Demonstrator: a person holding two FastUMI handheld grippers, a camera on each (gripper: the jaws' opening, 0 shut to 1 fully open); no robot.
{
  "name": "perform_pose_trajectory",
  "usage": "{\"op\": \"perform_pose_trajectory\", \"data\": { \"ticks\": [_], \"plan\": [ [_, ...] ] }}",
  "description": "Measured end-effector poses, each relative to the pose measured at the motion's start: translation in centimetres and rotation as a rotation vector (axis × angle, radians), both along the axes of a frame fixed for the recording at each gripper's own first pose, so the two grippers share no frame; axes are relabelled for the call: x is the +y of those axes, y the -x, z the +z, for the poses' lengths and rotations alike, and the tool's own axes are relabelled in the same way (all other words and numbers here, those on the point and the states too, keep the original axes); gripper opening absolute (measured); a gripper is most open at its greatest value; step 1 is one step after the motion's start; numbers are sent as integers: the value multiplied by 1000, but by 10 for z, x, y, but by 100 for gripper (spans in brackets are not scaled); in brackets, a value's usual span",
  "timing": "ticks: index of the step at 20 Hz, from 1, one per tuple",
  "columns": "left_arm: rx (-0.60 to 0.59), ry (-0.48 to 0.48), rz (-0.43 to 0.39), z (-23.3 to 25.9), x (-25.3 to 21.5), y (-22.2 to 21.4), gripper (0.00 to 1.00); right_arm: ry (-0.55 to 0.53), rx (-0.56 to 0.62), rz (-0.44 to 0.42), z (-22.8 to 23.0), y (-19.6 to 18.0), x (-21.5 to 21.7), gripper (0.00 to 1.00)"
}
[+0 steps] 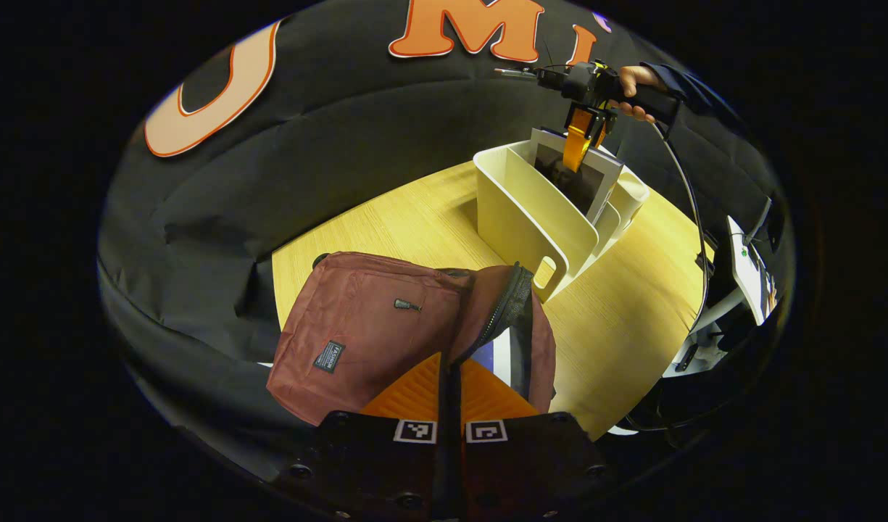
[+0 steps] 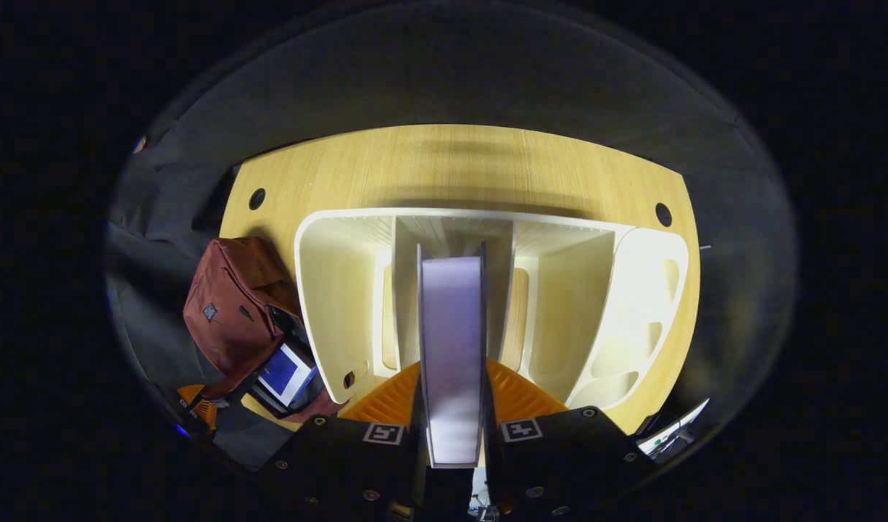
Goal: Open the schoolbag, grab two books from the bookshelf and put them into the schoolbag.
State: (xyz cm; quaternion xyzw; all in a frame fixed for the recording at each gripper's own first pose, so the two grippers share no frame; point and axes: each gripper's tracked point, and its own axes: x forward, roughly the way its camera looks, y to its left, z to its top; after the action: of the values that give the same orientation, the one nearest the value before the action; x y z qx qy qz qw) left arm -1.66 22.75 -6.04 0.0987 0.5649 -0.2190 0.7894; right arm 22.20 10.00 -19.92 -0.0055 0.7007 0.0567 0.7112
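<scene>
- The wooden surface (image 2: 458,163) carries everything.
- The cream bookshelf (image 2: 342,290) stands far right of the schoolbag (image 1: 357,326).
- My left jaws are clenched on the schoolbag's open flap, a book (image 1: 503,355) inside.
- My right jaws clasp a second book (image 2: 451,348) upright in the bookshelf's middle slot.

Left gripper view sits low and close over the schoolbag (image 1: 357,333), facing across the table (image 1: 415,217) toward the bookshelf (image 1: 538,210). Right gripper view looks straight down into that bookshelf (image 2: 487,290); both catch bag, shelf, table.

Right gripper (image 2: 451,406) fingers clamped; left gripper (image 1: 449,391) fingers closed together.
</scene>
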Motion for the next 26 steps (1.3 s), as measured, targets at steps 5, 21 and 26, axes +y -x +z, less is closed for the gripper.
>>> {"op": "perform_pose_trajectory", "data": {
  "ticks": [5, 21, 26],
  "plan": [
    [-16, 7, -15, 1, 0, -3, 1, -21, -19, -22, 35, 12, -2, 30],
    [-42, 34, -57, 2, -1, 1, 1, -150, -201, -114, 190, 94, -24, 30],
    [-44, 23, -72, 5, -2, -2, 1, -301, -222, -155, 195, 131, 2, 30]
  ]
}}
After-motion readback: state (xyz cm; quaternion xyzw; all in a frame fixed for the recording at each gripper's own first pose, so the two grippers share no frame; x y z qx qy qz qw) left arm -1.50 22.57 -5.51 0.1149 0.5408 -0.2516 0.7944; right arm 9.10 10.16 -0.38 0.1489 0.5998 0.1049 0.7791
